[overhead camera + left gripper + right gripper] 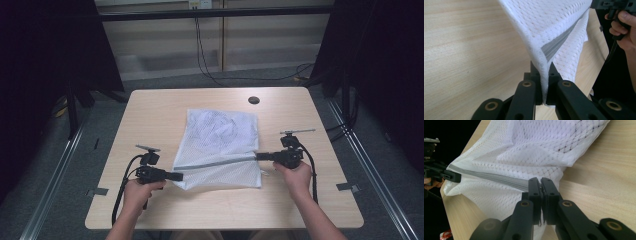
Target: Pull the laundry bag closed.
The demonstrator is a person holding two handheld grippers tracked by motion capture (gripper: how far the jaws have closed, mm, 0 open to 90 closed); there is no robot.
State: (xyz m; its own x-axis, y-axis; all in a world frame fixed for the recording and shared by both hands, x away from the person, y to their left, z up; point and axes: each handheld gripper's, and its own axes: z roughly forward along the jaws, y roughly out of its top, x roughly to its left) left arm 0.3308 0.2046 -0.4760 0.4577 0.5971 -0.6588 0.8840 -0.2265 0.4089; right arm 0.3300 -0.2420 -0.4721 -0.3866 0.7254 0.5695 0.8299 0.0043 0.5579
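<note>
The person is stretching a white mesh laundry bag [220,150] between the two tongs, so the step in hand looks like tensioning its grey zipper [215,163] line before working it. The bag is lying on the middle of the counter [150,110], with its near edge lifted slightly. The left tongs [176,176] are pinching the bag's left corner at the zipper end, jaws clamped tight on the mesh [544,62]. The right tongs [260,156] are gripping the opposite end of the zipper, jaws nearly touching with fabric squeezed between them [541,190].

The next move is probably calling for one hand to keep holding its corner firm while the other is finding the zipper's slider, which I cannot make out here. Keeping the grey strip taut and straight should be helping the slider run.

Inside the bag, something pale and crumpled [220,127] is showing through the mesh, possibly a garment, though the weave is blurring it.
</note>
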